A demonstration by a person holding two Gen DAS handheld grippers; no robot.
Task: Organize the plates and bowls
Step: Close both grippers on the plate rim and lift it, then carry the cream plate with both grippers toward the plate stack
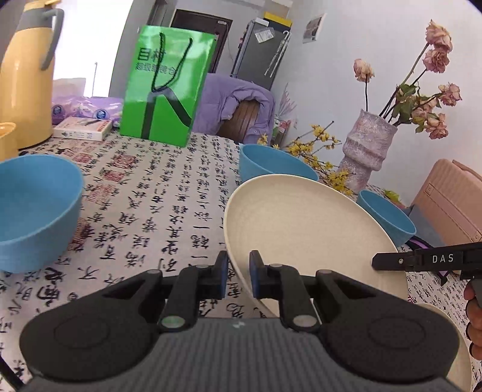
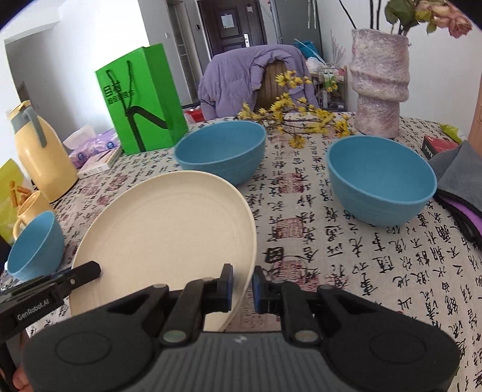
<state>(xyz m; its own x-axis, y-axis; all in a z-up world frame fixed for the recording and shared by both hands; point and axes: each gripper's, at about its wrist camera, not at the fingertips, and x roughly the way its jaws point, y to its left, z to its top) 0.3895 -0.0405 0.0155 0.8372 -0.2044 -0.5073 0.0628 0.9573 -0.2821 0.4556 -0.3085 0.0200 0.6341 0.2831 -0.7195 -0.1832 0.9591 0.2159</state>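
Two grippers' jaws nipped onto opposite rims of one cream plate point(image 1: 301, 223) — tilted, blue bowls point(image 2: 381, 184) well apart.

A lived-in home, a dining corner by the look of it. The desk point(image 2: 346, 241) wears a cloth printed with calligraphy. On it, left of the green paper gift bag point(image 2: 141, 99), stands a yellow thermos jug point(image 2: 45, 156); right of the bag a rough pink vase point(image 2: 381, 81) holds dried roses point(image 1: 436, 51), with yellow blossom sprigs point(image 2: 298, 117) lying beside it. Behind the bag, a purple padded jacket point(image 2: 241, 75) drapes a chair, and farther back are a dark entry door point(image 2: 232, 24) and a grey fridge point(image 1: 259, 51).
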